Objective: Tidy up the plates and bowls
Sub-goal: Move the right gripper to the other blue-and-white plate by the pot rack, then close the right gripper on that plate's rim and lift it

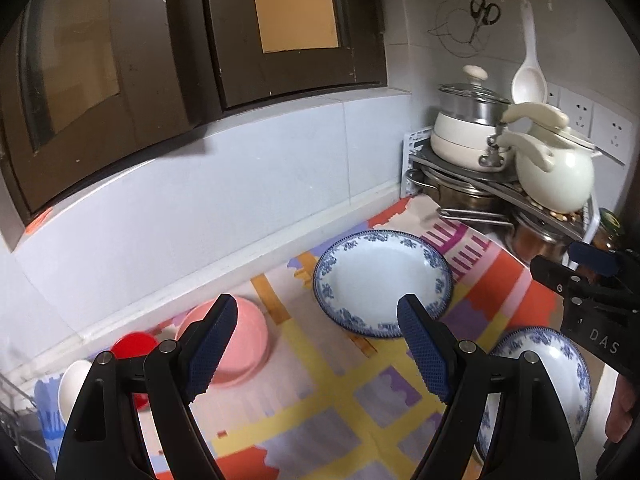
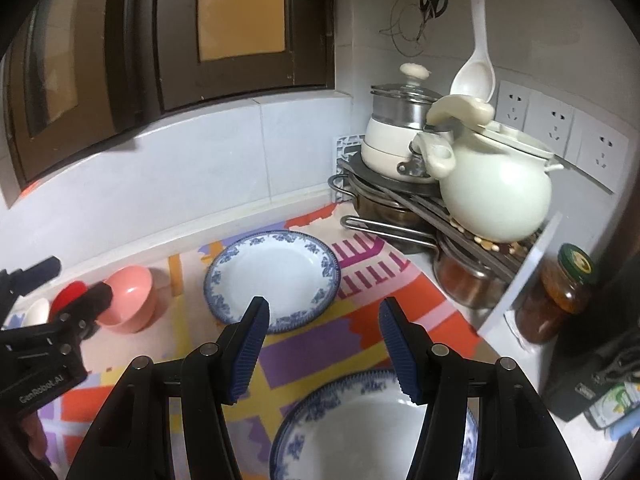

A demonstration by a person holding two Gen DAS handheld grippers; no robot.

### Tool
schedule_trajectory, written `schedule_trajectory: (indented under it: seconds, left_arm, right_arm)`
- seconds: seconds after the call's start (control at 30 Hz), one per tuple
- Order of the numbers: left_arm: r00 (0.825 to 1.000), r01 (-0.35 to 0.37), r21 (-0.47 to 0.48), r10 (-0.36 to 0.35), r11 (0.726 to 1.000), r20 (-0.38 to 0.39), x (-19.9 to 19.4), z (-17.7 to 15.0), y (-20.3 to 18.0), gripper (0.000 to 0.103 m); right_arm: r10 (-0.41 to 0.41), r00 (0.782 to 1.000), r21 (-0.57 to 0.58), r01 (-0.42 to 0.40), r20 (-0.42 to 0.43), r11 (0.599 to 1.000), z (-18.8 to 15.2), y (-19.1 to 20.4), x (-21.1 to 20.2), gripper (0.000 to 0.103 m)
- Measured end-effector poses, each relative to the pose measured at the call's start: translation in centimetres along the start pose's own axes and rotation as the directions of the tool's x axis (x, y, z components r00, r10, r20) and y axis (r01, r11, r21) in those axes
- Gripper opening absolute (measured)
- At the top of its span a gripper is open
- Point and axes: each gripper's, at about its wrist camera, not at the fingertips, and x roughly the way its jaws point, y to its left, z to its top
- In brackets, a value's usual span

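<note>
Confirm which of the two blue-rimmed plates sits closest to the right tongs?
The near plate, directly under the open right tongs at the mat's front edge. The other plate lies farther back toward the wall, beside the pink bowl.

Both views are dimly lit indoors, with soft, even light and faint shadows under the plate [image 1: 382, 282]. Fisheye distortion bends the window frame [image 1: 192, 60] and darkens the corners. The picture is slightly soft, blurrier toward the edges.
</note>
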Motion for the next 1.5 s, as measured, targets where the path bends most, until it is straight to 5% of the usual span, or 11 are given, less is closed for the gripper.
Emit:
schedule_trajectory:
  seconds: [0.63,1.07,1.5]
  left_arm:
    - [0.987,-0.03,-0.008,0.028,1.0,-0.157,13.9,2.5,1.6,0.082]
    - [0.953,0.008,-0.01,-0.011,1.0,-0.302,22.1,1.5,1.8,0.081]
    - [0.917,0.052,-0.065,-0.074,0.996,-0.393,25.9,0.7,2.0,0.064]
  right_arm:
    - [0.001,0.993,0.035,0.003,-0.119,0.999,4.4,-1.3,13.3,0.058]
    - [0.031,0.962,0.083,-0.009,-0.27,0.996,3.3,-1.5,21.7,0.058]
    - [0.038,0.938,0.101,-0.003,-0.344,0.995,2.3,-1.5,25.3,0.058]
